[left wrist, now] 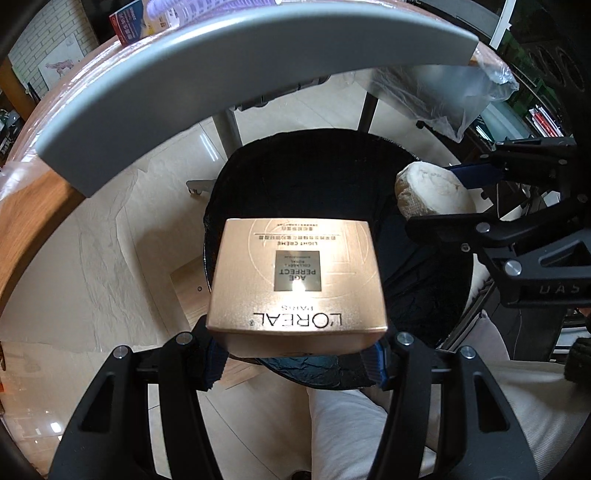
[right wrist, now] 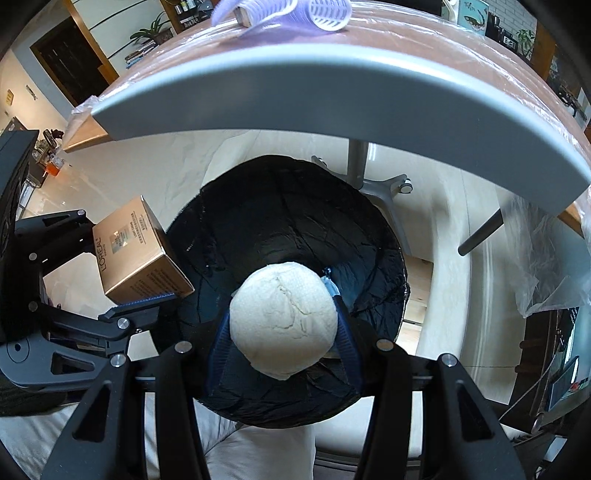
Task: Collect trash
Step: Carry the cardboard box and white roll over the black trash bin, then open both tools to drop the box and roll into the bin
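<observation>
Above the black-lined trash bin (right wrist: 288, 236), both grippers hang with loads. Left gripper (left wrist: 295, 354) pinches a gold cosmetics box (left wrist: 295, 273) between its blue-padded fingers, the box over the bin's near-left rim. Right gripper (right wrist: 282, 332) squeezes a crumpled white paper ball (right wrist: 283, 320) over the bin's mouth. Beyond the bin curves the grey table edge (right wrist: 332, 81), with what seems to be a purple hair roller (right wrist: 325, 13) on top.

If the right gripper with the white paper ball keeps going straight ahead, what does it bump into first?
Most likely the black bag lining the bin. The right gripper, shut on the white paper ball, points down into the bin's open mouth, and nothing shows in between. How deep the bin goes is hard to tell.
</observation>
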A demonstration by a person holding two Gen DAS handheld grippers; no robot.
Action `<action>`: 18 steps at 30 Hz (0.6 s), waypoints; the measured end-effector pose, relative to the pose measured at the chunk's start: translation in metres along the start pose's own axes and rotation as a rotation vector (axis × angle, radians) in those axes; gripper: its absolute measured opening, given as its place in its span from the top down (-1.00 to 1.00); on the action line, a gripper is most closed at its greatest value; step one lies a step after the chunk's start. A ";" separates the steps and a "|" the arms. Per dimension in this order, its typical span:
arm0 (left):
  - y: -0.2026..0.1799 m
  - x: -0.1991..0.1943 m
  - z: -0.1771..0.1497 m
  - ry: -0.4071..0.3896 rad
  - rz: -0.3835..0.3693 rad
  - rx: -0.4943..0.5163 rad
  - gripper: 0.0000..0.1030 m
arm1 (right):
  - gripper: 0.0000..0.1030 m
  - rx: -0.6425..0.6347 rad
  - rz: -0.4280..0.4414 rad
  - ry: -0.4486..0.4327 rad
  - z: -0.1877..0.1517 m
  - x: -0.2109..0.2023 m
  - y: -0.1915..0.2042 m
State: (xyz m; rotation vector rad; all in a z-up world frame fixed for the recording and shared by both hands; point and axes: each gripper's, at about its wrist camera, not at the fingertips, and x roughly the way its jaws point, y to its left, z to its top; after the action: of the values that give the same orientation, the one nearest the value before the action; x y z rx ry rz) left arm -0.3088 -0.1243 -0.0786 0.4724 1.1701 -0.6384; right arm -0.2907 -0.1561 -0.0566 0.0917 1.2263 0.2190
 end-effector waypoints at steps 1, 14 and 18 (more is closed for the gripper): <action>0.001 0.000 0.002 0.003 0.002 0.001 -0.15 | 0.03 0.004 0.000 0.001 -0.001 0.001 -0.001; -0.003 0.013 0.010 0.032 0.026 0.014 -0.15 | 0.02 0.020 -0.012 0.019 0.002 0.010 -0.008; -0.004 0.016 0.012 0.036 0.033 0.016 -0.15 | 0.03 0.015 -0.012 0.026 0.003 0.011 -0.008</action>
State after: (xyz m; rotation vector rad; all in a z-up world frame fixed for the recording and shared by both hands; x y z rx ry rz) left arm -0.2995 -0.1381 -0.0899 0.5176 1.1900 -0.6127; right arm -0.2831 -0.1617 -0.0677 0.0951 1.2544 0.2014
